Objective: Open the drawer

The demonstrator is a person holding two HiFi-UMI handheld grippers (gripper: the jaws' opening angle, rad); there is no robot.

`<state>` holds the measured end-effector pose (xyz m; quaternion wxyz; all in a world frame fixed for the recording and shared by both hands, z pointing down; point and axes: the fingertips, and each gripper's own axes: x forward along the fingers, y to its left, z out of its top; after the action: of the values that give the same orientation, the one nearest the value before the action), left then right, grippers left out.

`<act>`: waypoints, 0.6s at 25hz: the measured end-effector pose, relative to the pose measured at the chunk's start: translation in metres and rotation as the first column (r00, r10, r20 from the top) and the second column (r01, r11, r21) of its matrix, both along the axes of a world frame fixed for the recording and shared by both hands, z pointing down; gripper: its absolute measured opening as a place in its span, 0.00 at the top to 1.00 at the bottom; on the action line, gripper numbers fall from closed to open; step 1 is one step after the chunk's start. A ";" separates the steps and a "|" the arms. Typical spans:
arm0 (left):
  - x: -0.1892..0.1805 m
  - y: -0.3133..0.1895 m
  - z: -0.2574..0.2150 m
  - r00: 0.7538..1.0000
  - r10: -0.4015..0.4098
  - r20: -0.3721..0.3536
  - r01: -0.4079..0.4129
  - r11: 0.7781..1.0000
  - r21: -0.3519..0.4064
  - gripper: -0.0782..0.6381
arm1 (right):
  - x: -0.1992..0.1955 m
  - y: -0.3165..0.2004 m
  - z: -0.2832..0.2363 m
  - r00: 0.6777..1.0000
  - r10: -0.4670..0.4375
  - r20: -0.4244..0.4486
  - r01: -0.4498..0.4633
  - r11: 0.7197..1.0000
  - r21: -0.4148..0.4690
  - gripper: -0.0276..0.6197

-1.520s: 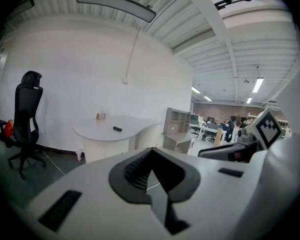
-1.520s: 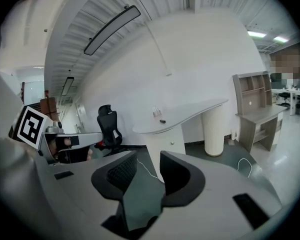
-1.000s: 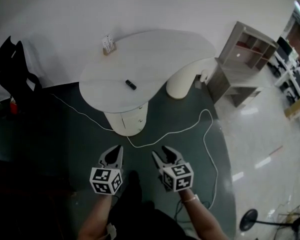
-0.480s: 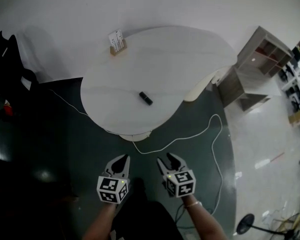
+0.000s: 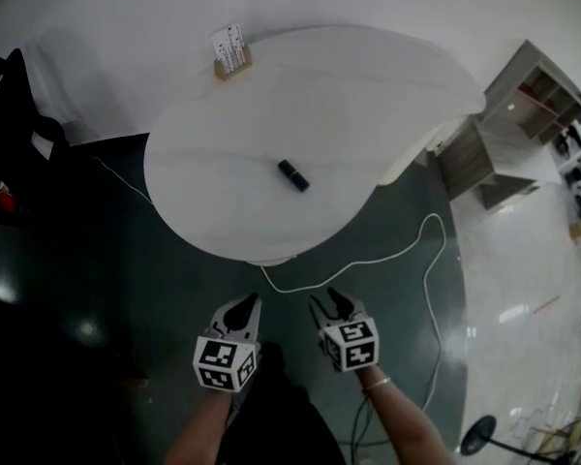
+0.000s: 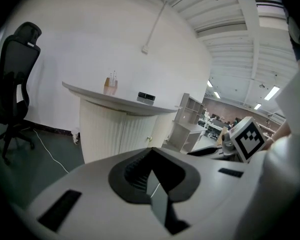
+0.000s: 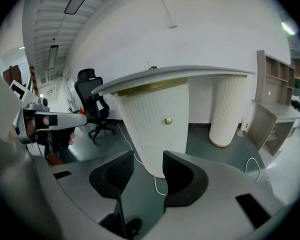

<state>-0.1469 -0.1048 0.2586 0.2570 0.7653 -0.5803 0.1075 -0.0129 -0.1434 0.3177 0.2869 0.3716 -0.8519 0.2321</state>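
The drawer front is part of a white ribbed pedestal under the curved white table; its small brass knob faces me. In the head view the table top hides nearly all of the pedestal. The knob shows small and far off in the left gripper view. My right gripper is open, its jaws framing the pedestal's foot, well short of it. My left gripper is shut on nothing. Both grippers, left and right, hover over the dark floor just before the table's near edge.
A small black object and a card holder sit on the table. A white cable snakes over the floor. A black office chair stands left, a second pedestal and a wooden shelf unit right.
The person has stepped closer to the table; it fills more of the head view and now covers the pedestal. Both grippers kept their jaw states and sit nearer the table edge.
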 end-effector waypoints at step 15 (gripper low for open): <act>0.014 -0.024 0.167 0.999 0.024 0.037 -0.025 0.998 0.051 0.89 | 0.009 -0.031 0.196 0.999 -0.022 -0.031 0.023 0.999 0.047 0.71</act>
<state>-0.1333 -0.1292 0.4256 0.2253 0.7766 -0.5780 0.1096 -0.0043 -0.1748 0.5138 0.2936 0.3722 -0.8568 0.2030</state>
